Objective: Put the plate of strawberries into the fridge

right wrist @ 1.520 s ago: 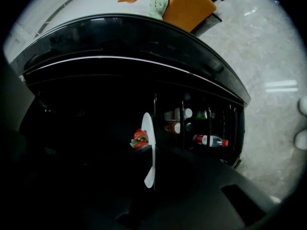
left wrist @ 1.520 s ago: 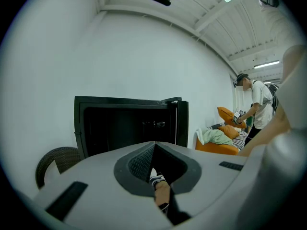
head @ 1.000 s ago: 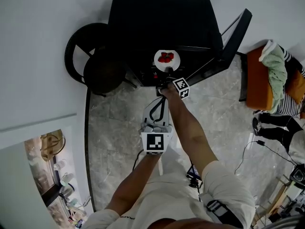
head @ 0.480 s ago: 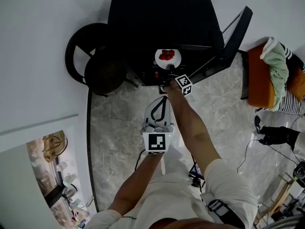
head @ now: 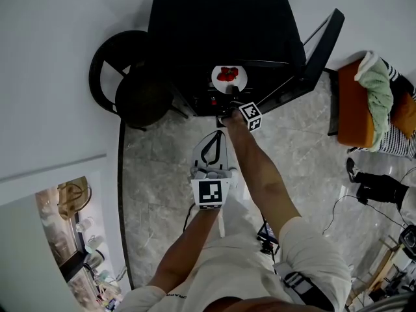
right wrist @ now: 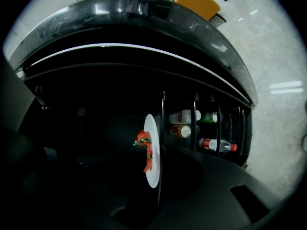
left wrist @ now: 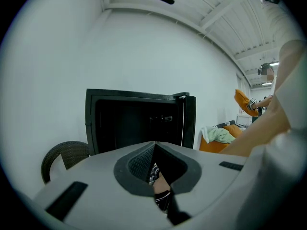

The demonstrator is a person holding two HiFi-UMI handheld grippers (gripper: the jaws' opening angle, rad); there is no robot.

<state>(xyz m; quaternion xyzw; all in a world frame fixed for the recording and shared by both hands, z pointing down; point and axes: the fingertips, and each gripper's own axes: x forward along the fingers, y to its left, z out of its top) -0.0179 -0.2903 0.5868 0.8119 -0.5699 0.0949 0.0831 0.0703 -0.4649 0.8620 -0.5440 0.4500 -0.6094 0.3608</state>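
Pinched in the right gripper point(head: 229, 104), jaws pressed onto its near rim: white plate point(head: 229, 81), edge-on in the right gripper view, with red strawberries point(head: 226, 75) heaped at its middle. Held just inside the mouth of the open black fridge point(head: 221, 18), at the front of the dark interior; no telling whether resting on a shelf. Beside the plate in the right gripper view, behind dark rails, a few small containers point(right wrist: 183, 116) and a clear bottle point(right wrist: 218, 145) with a red cap. Fridge door point(head: 315, 54) swung wide to the right. Nearer the body, left gripper point(head: 216, 135), jaws pressed together on nothing, pointed toward the fridge. Just left of the fridge, a dark round wicker chair point(head: 127, 77). Off to the right on the grey marble floor point(head: 162, 181), an orange seat point(head: 351, 109) draped with a green cloth point(head: 377, 83).
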